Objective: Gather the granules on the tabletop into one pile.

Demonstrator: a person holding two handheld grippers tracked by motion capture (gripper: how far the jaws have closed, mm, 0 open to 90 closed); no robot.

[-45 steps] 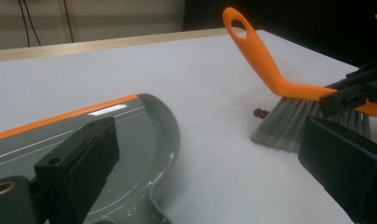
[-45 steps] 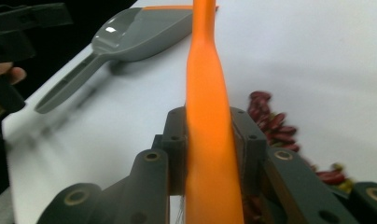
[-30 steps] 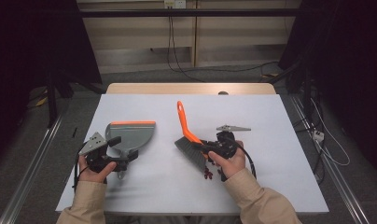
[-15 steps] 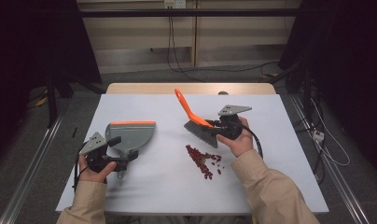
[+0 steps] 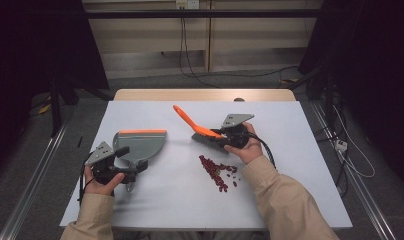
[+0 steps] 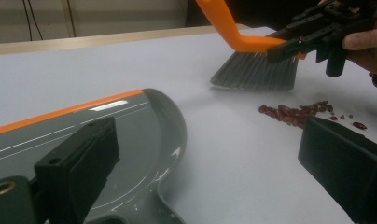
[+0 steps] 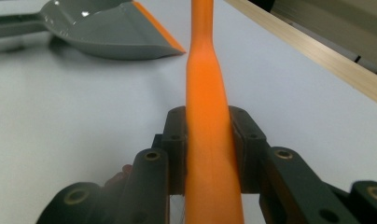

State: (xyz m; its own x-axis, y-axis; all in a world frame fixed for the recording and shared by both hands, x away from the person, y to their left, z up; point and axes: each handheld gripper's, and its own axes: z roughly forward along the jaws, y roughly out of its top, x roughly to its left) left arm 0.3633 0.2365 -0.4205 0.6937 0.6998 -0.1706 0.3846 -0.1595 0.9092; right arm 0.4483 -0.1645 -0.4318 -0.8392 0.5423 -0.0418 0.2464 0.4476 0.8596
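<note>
Right gripper sits right of table centre, at about 1 o'clock from the bean pile. Its jaws are clamped on the orange brush, pinching the handle just above the bristle head; the right gripper view shows both pads tight against the handle. The brush handle runs up and away toward 10 o'clock, with the bristles down toward the white table. In the left gripper view the bristles appear to touch the surface or sit just above it; can't tell which. The right hand wraps the gripper body from behind, with the forearm coming in from 5 o'clock and the sleeve lying across the table edge.

Red beans are scattered in a loose streak on the table, just at 6 o'clock from the brush head and clear of the bristles.

Left gripper is at the table's left front. The grey dustpan lies flat, with its orange lip at 12 o'clock and its handle pointing back toward the gripper. The left gripper view shows the jaws spread wide, one over the pan body and the other over bare table, gripping nothing. The left hand holds the gripper low, with the forearm entering from 6 o'clock.

The dustpan is well apart from the beans, at about 9 o'clock from them.
</note>
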